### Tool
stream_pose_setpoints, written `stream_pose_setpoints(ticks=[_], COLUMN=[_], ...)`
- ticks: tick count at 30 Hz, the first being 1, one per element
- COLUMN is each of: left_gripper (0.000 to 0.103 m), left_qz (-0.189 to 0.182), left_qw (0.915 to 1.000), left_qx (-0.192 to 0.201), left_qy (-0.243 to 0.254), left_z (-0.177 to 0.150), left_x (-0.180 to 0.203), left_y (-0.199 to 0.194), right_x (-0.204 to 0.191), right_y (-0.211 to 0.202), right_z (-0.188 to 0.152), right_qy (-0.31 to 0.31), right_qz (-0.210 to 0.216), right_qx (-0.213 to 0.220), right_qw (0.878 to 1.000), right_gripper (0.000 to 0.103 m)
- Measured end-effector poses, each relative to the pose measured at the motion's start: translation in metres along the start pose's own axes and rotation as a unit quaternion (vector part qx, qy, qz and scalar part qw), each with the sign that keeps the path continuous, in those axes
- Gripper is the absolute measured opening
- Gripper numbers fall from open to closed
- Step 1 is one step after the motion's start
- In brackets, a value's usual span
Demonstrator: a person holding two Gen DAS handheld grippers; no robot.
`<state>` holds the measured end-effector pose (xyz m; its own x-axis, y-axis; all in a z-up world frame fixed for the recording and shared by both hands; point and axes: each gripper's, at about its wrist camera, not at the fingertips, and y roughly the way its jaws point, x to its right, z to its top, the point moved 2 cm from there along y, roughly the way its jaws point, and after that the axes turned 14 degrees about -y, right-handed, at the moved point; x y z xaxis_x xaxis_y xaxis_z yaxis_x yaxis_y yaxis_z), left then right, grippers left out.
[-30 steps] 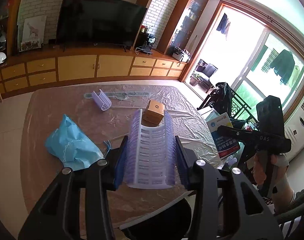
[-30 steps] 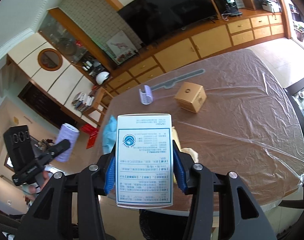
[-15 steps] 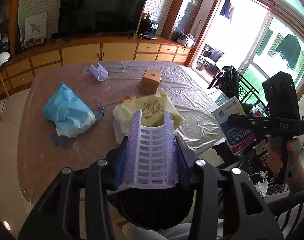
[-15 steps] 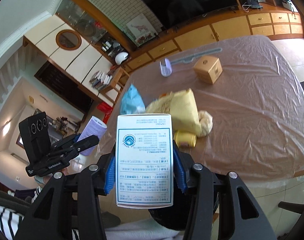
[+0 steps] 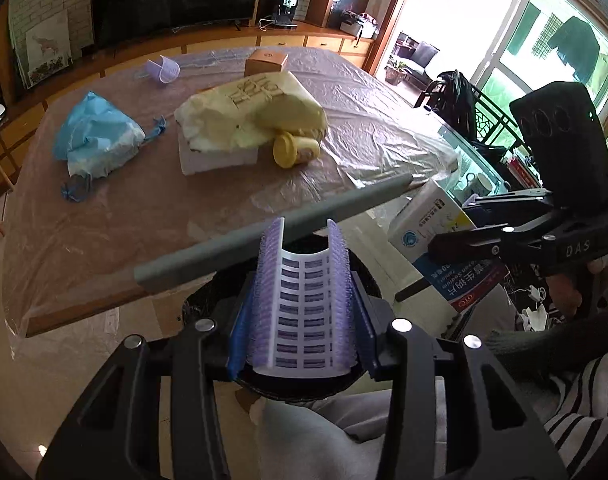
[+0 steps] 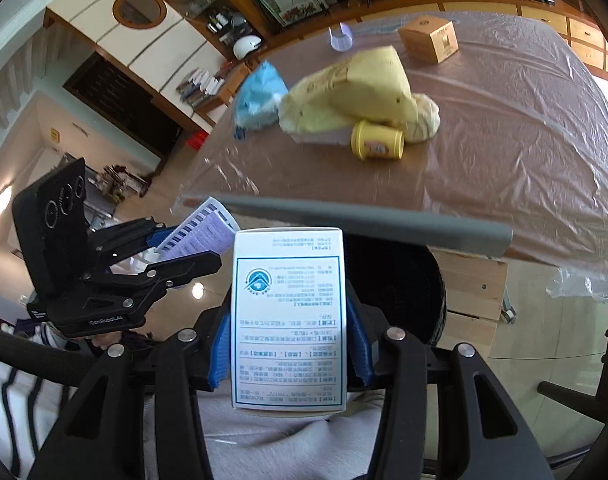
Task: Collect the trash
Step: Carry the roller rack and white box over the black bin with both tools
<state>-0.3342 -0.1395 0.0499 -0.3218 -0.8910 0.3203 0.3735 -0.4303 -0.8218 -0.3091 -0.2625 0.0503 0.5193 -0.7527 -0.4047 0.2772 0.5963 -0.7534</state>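
we find the table [image 5: 103, 216] far of us, its grey padded edge [image 5: 271, 224] overhanging the black bin [image 6: 400, 280] at our knees. we judge the drop step: bring each piece clear of that edge, over the bin mouth, then release. left gripper [image 5: 301, 332] clamps the purple ribbed plastic piece [image 5: 304, 300]; right gripper [image 6: 289, 344] clamps the white printed box [image 6: 289, 320]. room is tight between them.
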Motion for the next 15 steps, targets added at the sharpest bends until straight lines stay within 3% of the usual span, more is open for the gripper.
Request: stream_pose_setpoints(ticks=[7,15], left_gripper=[0.045,0.045], left_qz=[0.02,0.056], left_qw=[0.9995,0.9973], left_qx=[-0.024,-0.045], left_qy=[0.009,0.018], left_z=[-0.022,-0.034], left_x=[0.001,-0.007], left_y=[0.02,0.05], right_x=[-0.004,0.006], right_y=[0.022,0.048], right_z=[-0.021,-0.021], right_qy=[-0.014,-0.021], right_qz=[-0.03,-0.068], right_qx=[-0.036,-0.052], right_qw=[0.999,0.996], right_gripper=[0.047,0.047])
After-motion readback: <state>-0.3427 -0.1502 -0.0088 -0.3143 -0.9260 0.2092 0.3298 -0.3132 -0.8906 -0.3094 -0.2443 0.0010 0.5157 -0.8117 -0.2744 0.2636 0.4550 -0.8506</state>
